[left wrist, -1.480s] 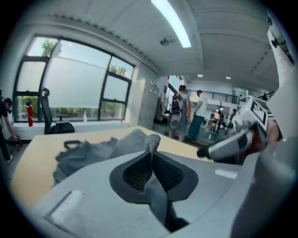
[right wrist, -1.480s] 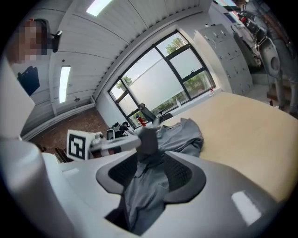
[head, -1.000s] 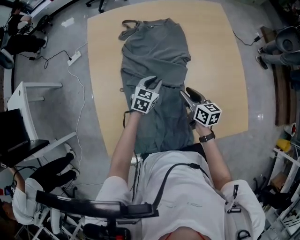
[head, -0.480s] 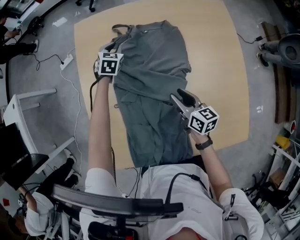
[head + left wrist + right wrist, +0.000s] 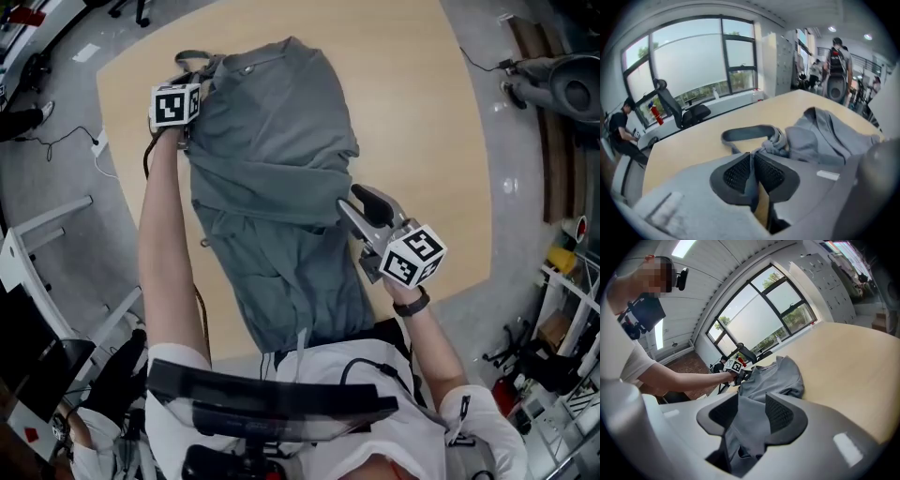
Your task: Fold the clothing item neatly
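Pale wooden table on a grey floor, large windows, black office chair beside them

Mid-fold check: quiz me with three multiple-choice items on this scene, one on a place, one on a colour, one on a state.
1. Where on the garment is the left gripper? A) far left corner B) near hem C) middle.
2. The garment is: A) red B) grey C) white.
3. The right gripper is: A) open, empty B) shut on cloth C) out of view.
Answers: 1 A, the head view shows it at that corner, where its jaws have just been closing on a thin cloth edge. 2 B, grey in every view. 3 B, a fold fills its jaws.
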`<action>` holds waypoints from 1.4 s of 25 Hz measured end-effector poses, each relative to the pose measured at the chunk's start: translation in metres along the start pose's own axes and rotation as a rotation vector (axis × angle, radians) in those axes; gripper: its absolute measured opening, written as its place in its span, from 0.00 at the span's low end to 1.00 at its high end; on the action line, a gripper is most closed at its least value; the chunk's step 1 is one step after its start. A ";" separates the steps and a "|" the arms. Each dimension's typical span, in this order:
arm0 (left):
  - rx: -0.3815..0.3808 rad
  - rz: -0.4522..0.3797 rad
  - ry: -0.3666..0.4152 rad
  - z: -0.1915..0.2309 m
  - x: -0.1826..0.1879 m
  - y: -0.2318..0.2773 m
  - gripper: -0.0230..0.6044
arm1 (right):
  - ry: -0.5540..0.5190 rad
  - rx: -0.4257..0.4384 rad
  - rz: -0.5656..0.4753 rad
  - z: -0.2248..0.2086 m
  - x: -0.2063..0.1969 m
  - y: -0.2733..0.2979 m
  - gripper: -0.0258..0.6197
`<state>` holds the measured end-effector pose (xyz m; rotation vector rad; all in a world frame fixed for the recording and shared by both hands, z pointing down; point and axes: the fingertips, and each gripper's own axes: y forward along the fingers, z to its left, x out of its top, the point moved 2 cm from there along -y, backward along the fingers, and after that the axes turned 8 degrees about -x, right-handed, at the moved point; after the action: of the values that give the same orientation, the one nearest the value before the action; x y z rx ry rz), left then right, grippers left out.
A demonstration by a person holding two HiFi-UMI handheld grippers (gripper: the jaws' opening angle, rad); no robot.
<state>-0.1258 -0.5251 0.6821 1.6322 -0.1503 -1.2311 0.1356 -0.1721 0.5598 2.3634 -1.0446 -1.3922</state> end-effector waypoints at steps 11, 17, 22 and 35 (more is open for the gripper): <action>-0.043 -0.209 0.117 -0.043 0.177 -0.053 0.08 | 0.065 -0.007 -0.083 -0.016 0.009 -0.036 0.31; -0.119 -0.161 0.280 -0.158 0.223 -0.002 0.08 | 0.101 -0.004 -0.161 -0.016 0.012 -0.067 0.31; -0.198 -0.169 0.372 -0.268 0.240 0.037 0.08 | 0.148 -0.061 -0.225 -0.048 0.010 -0.100 0.31; -0.056 -0.377 0.520 -0.316 0.124 -0.188 0.09 | 0.116 -0.016 -0.265 -0.053 0.018 -0.130 0.30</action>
<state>0.0894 -0.3136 0.4378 1.9295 0.5317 -1.0238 0.2464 -0.0981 0.5108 2.6102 -0.7087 -1.3168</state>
